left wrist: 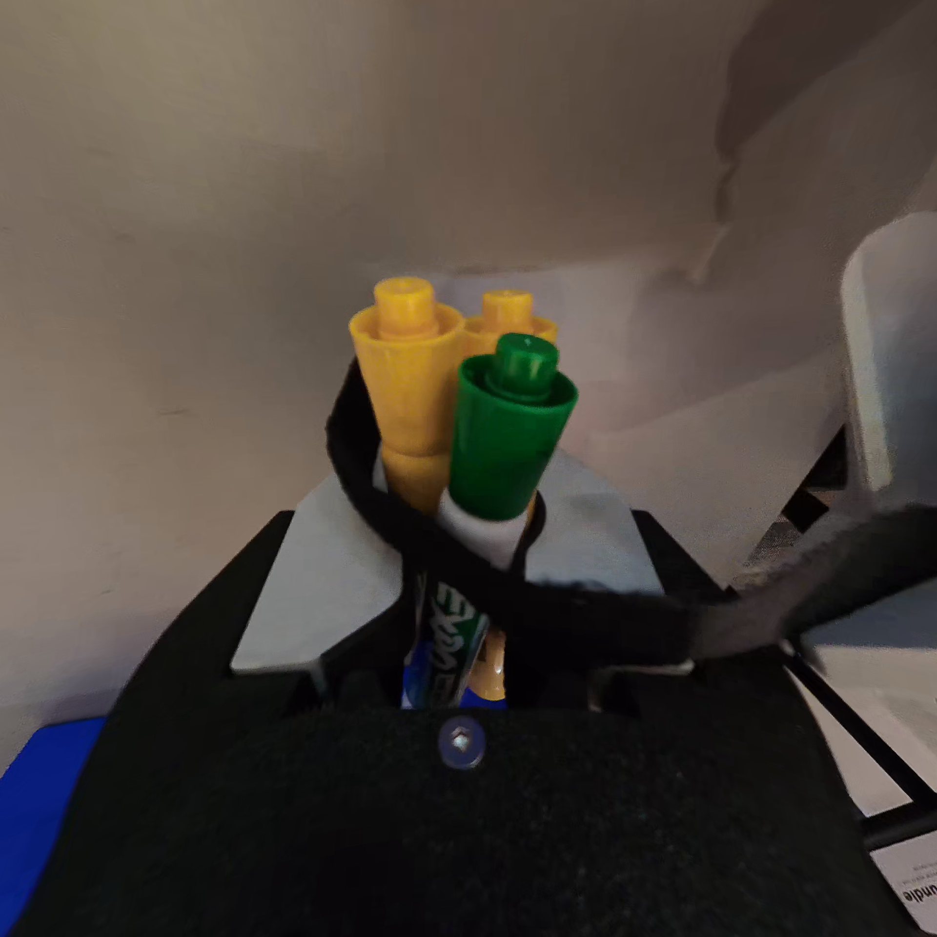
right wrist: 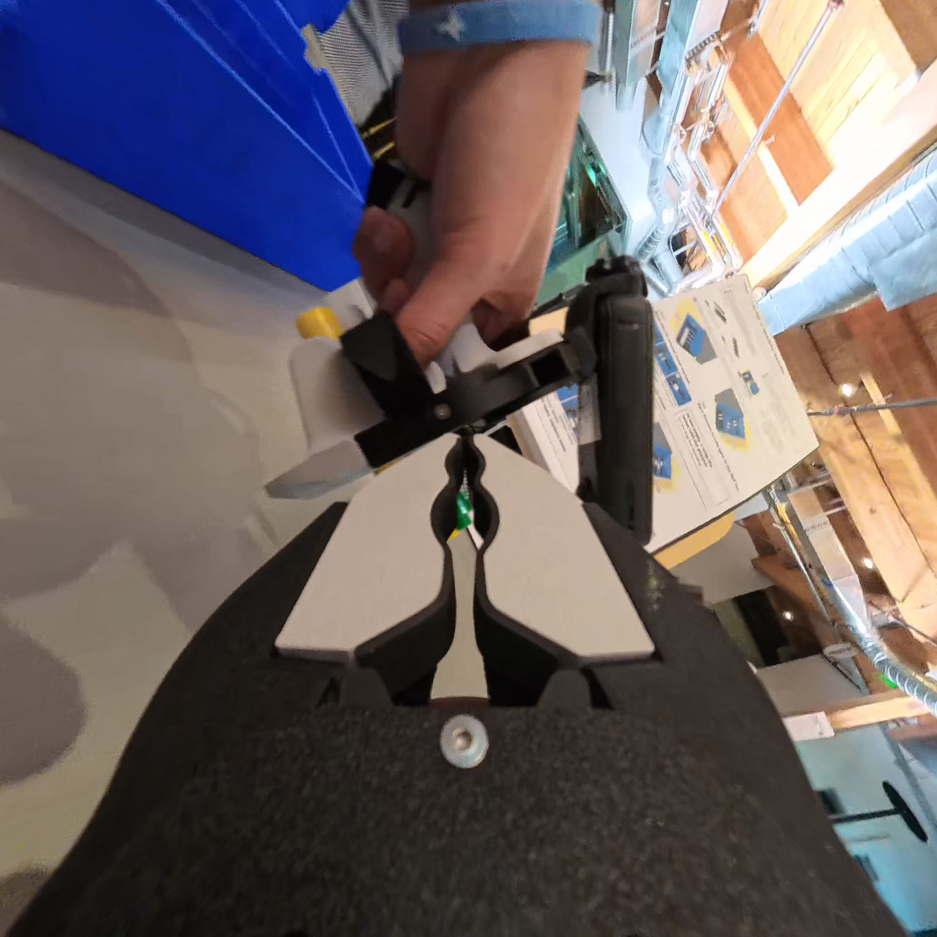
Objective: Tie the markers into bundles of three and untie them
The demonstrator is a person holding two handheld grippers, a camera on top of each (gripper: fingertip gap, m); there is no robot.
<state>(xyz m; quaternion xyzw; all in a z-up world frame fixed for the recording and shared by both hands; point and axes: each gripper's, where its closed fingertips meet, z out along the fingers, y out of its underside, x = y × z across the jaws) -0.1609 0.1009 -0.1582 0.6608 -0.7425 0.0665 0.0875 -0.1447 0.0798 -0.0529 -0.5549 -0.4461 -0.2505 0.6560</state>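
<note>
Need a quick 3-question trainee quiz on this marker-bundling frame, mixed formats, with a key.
1. True or false: the left gripper holds three capped markers, namely two yellow-capped markers and one green-capped marker.
2. Multiple choice: the black fabric strap is A) lying flat on the table, B) looped around the markers with its tail leading off right, C) absent.
3. Fill in: in the right wrist view, the right gripper has its grey fingers nearly ____.

Key: 1 true; 2 B; 3 closed.
</note>
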